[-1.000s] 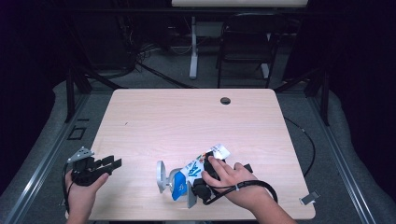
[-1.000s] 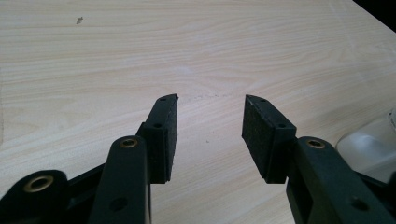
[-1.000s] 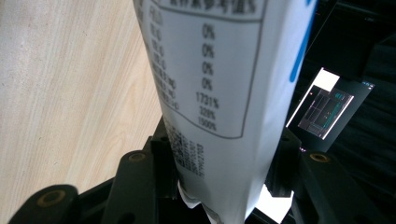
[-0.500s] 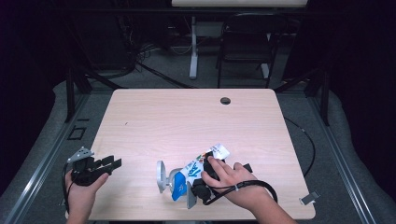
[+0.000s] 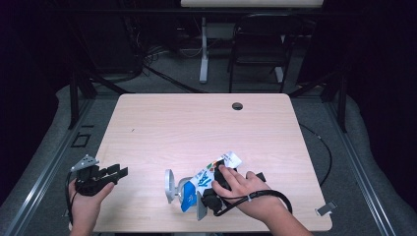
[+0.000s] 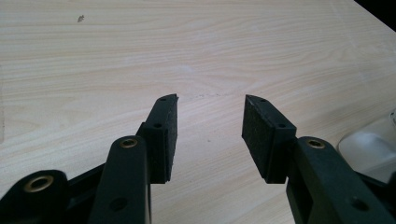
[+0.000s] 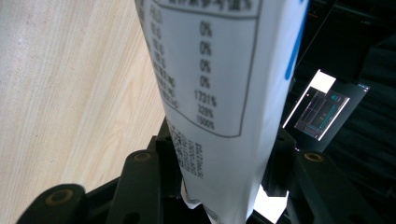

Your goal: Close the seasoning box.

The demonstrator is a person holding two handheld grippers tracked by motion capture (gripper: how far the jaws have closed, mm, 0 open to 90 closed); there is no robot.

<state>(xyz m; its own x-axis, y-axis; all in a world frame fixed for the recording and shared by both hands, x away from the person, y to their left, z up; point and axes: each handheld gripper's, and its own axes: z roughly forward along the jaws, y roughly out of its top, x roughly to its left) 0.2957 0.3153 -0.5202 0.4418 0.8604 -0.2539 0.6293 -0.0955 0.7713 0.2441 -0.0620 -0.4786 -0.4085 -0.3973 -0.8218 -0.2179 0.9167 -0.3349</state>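
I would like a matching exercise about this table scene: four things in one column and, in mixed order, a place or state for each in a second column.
Things:
1. left gripper
2. right gripper
3. packet
4. round hole

Places or states:
A. near the far edge of the table
B. jaws apart over bare wood, nothing between them
C. white and blue, printed, held near the front edge
D. jaws have just been closing, pressed on the printed pack

Pairs: 1-B, 2-D, 3-C, 4-A
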